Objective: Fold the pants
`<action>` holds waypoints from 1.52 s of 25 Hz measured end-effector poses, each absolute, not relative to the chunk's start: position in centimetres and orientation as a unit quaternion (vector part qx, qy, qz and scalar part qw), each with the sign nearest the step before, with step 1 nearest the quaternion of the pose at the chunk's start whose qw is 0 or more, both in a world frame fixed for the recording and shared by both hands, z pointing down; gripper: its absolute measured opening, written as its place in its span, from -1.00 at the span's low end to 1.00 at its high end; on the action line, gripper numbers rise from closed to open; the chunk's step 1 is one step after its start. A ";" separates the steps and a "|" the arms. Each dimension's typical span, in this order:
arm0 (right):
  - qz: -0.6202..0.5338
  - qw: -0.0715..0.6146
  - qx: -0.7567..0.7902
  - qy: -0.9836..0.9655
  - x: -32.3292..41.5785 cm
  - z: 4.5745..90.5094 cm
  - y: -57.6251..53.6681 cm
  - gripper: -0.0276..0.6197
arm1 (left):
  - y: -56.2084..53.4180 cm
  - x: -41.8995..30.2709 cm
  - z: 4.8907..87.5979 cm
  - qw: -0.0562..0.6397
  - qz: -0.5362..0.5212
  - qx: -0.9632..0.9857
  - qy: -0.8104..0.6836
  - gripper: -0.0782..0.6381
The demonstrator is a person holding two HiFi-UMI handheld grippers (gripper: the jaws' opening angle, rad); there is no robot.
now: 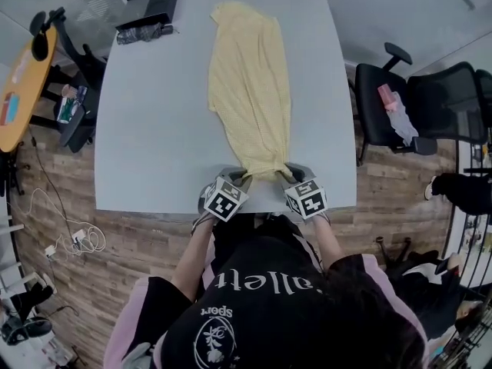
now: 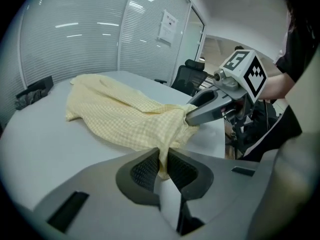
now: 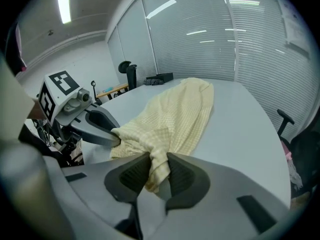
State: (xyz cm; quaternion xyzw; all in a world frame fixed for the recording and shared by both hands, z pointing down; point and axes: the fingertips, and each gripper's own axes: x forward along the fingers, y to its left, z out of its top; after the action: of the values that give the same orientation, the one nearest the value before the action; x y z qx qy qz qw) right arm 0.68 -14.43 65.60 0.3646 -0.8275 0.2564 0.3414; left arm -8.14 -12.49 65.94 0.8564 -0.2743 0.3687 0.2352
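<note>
Pants pinched at their near end: my left gripper and right gripper are each clamped on the yellow checked cloth, side by side at the near edge of the desk. The garment lies flat, its long axis running straight away from me toward the far edge.

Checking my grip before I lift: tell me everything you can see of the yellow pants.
The pants are pale yellow, finely checked light cloth, lying lengthwise and wrinkled on the grey table, wider at the far end, narrowing toward the near edge. There the left hand-held gripper and right hand-held gripper each pinch a bunched corner.
</note>
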 end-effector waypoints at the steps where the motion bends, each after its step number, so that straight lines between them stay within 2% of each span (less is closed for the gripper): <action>1: 0.254 0.333 0.362 -0.833 0.5 64.8 -14.4 -0.61 | -12.8 -8.3 65.0 0.233 0.355 0.859 -0.284 -0.63; 17: 0.226 0.222 0.320 -0.893 0.2 53.1 -14.1 -0.66 | -13.3 -8.8 52.3 0.163 0.243 0.883 -0.368 -0.66; 27: 0.204 0.166 0.260 -0.929 0.3 44.9 -11.9 -0.67 | -11.5 -8.6 44.2 0.122 0.182 0.910 -0.352 -0.66; 31: 0.202 0.149 0.257 -0.933 0.3 43.4 -12.1 -0.67 | -12.0 -8.7 42.8 0.095 0.176 0.912 -0.358 -0.66; 38: 0.199 0.149 0.276 -0.928 0.4 43.4 -14.6 -0.68 | -14.1 -8.7 43.4 0.098 0.166 0.904 -0.381 -0.66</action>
State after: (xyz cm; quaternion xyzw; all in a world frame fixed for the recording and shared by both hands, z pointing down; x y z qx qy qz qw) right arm 0.45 -14.57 43.44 0.2759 -0.9284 0.1995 0.1489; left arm -8.66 -14.09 43.39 0.9041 -0.3811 0.1664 0.0978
